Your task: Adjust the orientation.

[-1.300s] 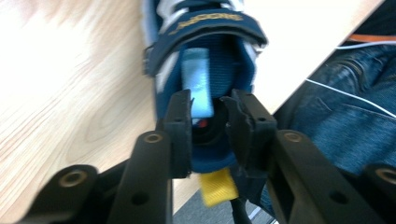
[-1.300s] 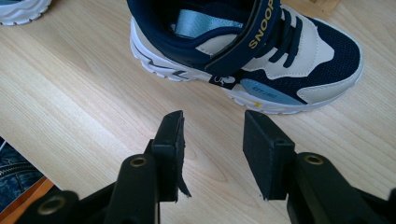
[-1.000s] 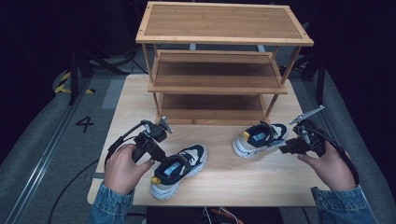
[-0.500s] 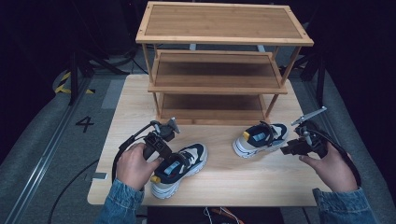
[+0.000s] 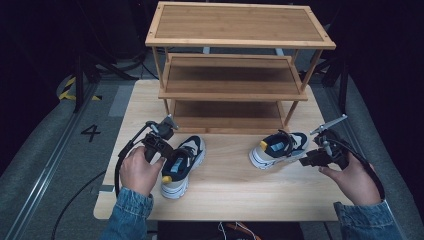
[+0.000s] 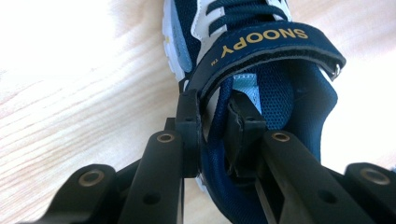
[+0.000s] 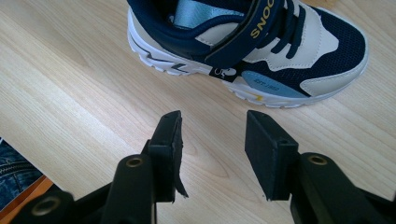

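Two navy, white and blue children's sneakers lie on the wooden table (image 5: 235, 195). The left shoe (image 5: 184, 156) points toward the rack. My left gripper (image 5: 171, 160) reaches into its opening. In the left gripper view the left gripper (image 6: 215, 116) straddles the left shoe (image 6: 261, 42) at the collar, one jaw outside and one inside. The jaws have just been closing and pinch the collar wall below the strap. The right shoe (image 5: 277, 147) lies on its sole, toe to the right. My right gripper (image 5: 306, 161) stands open just right of it. In its own view the right gripper (image 7: 212, 126) holds nothing, short of the right shoe (image 7: 280, 51).
A three-tier wooden shoe rack (image 5: 230, 85) stands at the back of the table, its shelves bare. Bare tabletop lies between the two shoes and along the front edge. Grey floor with a painted number lies to the left of the table.
My left hand moved right and down onto the left shoe, and its jaws narrowed around the collar. The right hand and right shoe stayed put.
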Available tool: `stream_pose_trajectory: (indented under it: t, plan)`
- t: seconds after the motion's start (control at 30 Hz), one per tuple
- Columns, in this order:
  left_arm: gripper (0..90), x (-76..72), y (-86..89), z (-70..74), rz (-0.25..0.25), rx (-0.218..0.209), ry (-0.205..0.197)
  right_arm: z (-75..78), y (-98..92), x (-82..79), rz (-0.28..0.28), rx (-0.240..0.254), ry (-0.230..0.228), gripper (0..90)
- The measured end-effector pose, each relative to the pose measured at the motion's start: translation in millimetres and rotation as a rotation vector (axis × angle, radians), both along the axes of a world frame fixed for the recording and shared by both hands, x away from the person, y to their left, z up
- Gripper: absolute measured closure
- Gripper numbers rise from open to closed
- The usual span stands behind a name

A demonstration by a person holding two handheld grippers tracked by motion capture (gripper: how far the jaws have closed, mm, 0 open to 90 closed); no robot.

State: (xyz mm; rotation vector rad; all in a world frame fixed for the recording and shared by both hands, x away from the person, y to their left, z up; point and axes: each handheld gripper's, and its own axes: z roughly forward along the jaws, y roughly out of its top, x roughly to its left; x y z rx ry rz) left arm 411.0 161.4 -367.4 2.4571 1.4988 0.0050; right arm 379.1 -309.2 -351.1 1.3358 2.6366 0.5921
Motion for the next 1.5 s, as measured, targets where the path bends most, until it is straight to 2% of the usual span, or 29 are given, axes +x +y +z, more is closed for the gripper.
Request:
stream_pose_trajectory:
  t: [0.13,0.2,0.3,0.4,0.5,0.53,0.57,0.67,0.7,0.73,0.87,0.97,1.0,1.13,1.27,1.3,1.33,1.43,1.47,1.5]
  plan:
    - [71.6,0.4,0.9,2.5,0.001,-0.036,0.0,-1.5,1.9,0.4,0.004,-0.002,0.006,56.6]
    - [64.1,-2.5,4.3,9.4,-0.004,-0.055,0.0,-1.6,1.8,0.6,0.004,-0.002,0.006,56.5]
    - [58.5,-12.5,5.6,20.6,0.0,-0.071,0.008,-1.5,1.5,1.1,0.001,-0.003,0.006,56.3]
    - [56.5,-30.3,3.0,34.2,-0.029,-0.045,0.008,-1.4,2.3,3.1,0.005,-0.001,0.007,56.2]
    - [53.2,-47.1,2.0,41.8,-0.042,-0.034,0.037,0.4,5.6,4.8,0.015,0.004,0.0,56.1]
    - [49.6,-51.2,2.1,43.5,-0.036,-0.034,0.048,1.2,6.7,5.6,0.021,0.005,-0.003,55.8]
    - [46.2,-54.8,1.1,44.1,-0.022,-0.05,0.073,2.1,8.0,6.3,0.023,0.006,-0.006,55.6]
    - [45.1,-61.3,-1.4,46.0,-0.032,-0.03,0.079,3.8,12.1,8.6,0.031,0.009,-0.013,55.1]
    - [45.1,-62.2,-2.0,45.2,-0.039,-0.017,0.082,3.8,12.1,8.6,0.031,0.009,-0.013,55.1]
    - [44.9,-62.8,-3.8,39.9,-0.028,0.012,0.116,3.9,14.8,9.4,0.044,0.013,-0.011,54.9]
    - [50.7,-59.1,-6.1,25.0,-0.038,0.079,0.183,4.1,17.6,10.9,0.053,0.01,-0.016,54.9]
    - [64.0,-58.3,-8.7,22.7,-0.062,0.07,0.171,3.9,17.3,12.1,0.055,0.007,-0.013,54.9]
    - [67.3,-59.0,-10.8,23.1,-0.064,0.089,0.161,3.6,17.3,12.1,0.054,0.006,-0.011,55.0]
    - [77.1,-59.1,-15.2,23.2,-0.081,0.118,0.153,3.5,16.4,10.9,0.051,0.003,-0.011,55.2]
    - [78.6,-59.0,-20.2,23.0,-0.107,0.106,0.165,3.9,13.2,8.6,0.047,0.002,-0.017,55.3]
    - [78.9,-58.8,-27.9,22.3,-0.15,0.083,0.167,4.1,12.5,7.6,0.04,0.003,-0.015,55.3]
    - [79.0,-58.5,-32.4,22.2,-0.172,0.079,0.16,4.1,11.6,7.0,0.038,0.002,-0.016,55.4]
    - [79.1,-58.7,-42.5,21.9,-0.202,0.087,0.148,4.3,10.2,6.0,0.033,0.002,-0.016,55.4]
    - [79.1,-59.1,-51.4,21.5,-0.229,0.089,0.137,4.3,8.4,5.1,0.028,0.002,-0.015,55.4]
    - [79.0,-59.6,-55.1,21.0,-0.235,0.08,0.135,4.0,7.7,4.8,0.028,0.002,-0.017,55.3]
